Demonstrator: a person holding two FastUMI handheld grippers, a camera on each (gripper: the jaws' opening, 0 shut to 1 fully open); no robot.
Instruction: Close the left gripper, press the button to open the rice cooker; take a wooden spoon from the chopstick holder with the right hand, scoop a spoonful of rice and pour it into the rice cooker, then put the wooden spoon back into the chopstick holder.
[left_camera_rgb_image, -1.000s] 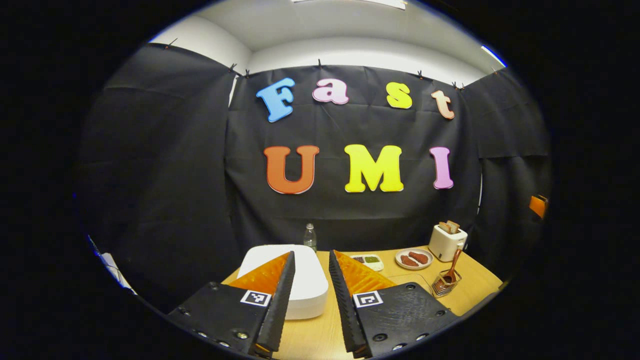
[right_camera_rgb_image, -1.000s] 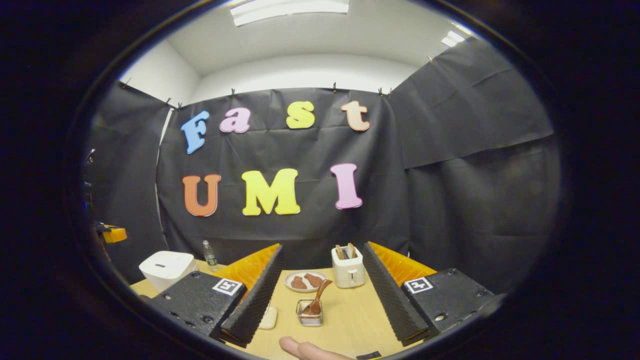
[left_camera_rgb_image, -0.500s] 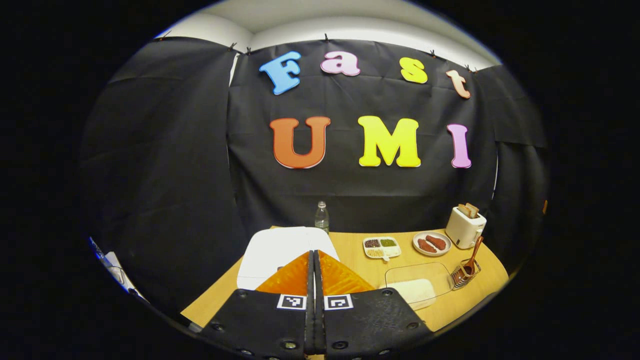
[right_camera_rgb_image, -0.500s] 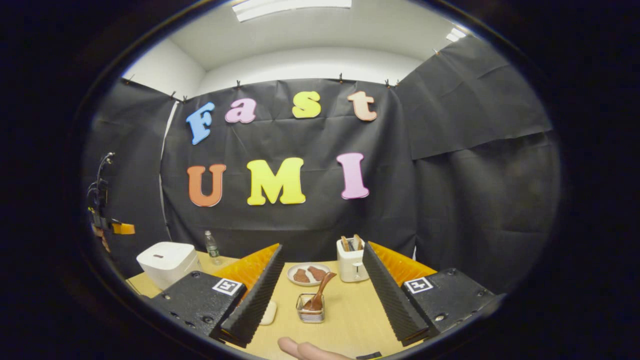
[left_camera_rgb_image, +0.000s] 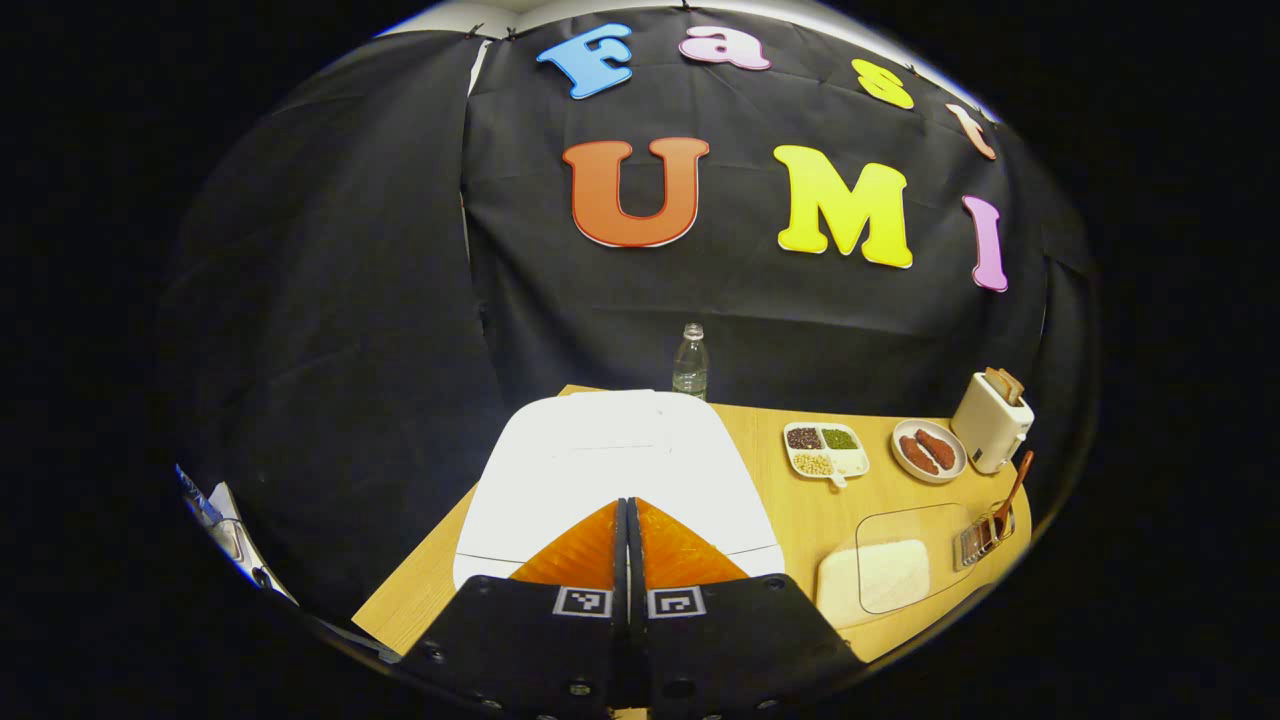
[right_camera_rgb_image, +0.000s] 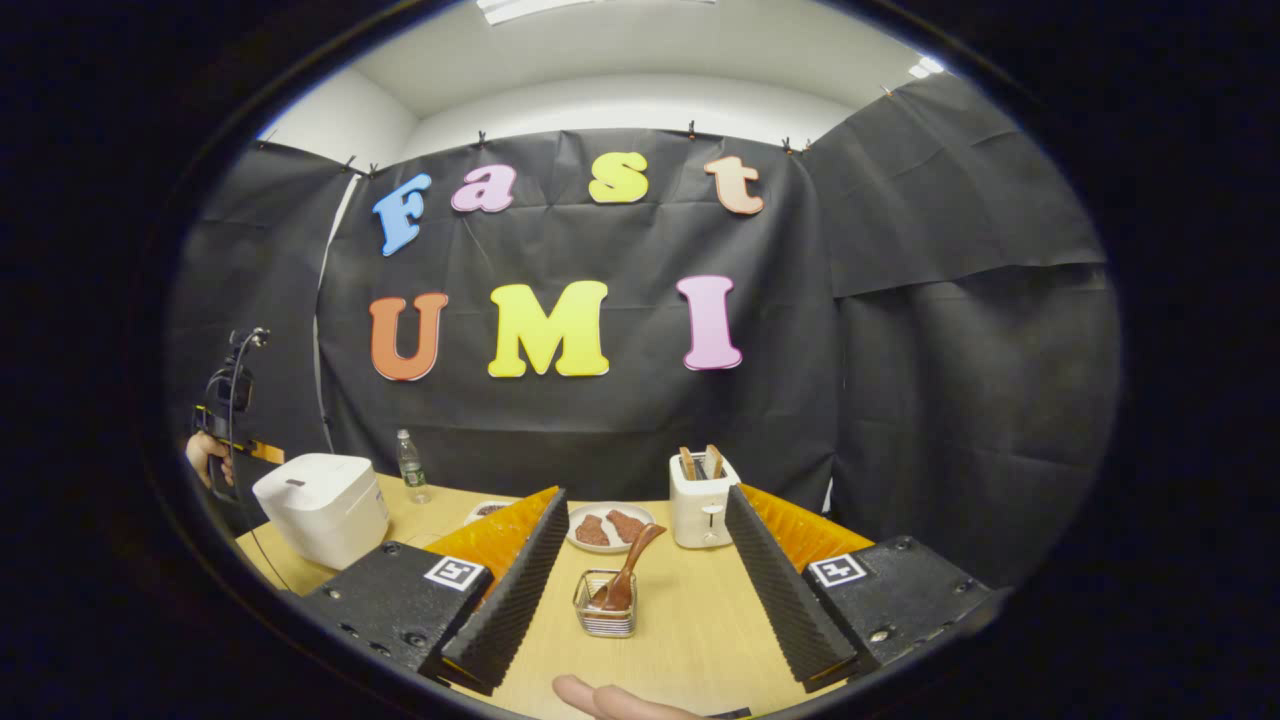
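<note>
The white rice cooker (left_camera_rgb_image: 612, 470) sits closed at the table's left end, directly under my left gripper (left_camera_rgb_image: 627, 512), which is shut with nothing held and hovers over the lid's near edge. In the right gripper view the rice cooker (right_camera_rgb_image: 320, 505) stands far left with the left gripper (right_camera_rgb_image: 232, 420) and a hand above it. My right gripper (right_camera_rgb_image: 645, 525) is open, and the wire chopstick holder (right_camera_rgb_image: 604, 612) with the wooden spoon (right_camera_rgb_image: 628, 577) stands between its fingers, farther off. A clear-lidded container of rice (left_camera_rgb_image: 880, 572) lies beside the chopstick holder (left_camera_rgb_image: 982, 535).
A water bottle (left_camera_rgb_image: 690, 362) stands behind the cooker. A divided dish of beans (left_camera_rgb_image: 825, 450), a plate of sausages (left_camera_rgb_image: 928, 450) and a toaster with bread (left_camera_rgb_image: 990, 420) line the back of the wooden table (left_camera_rgb_image: 770, 470). A fingertip (right_camera_rgb_image: 600, 695) shows at the bottom.
My left gripper went from open to shut, then moved forward and tilted down over the cooker's lid. The right gripper shifted slightly, staying open.
</note>
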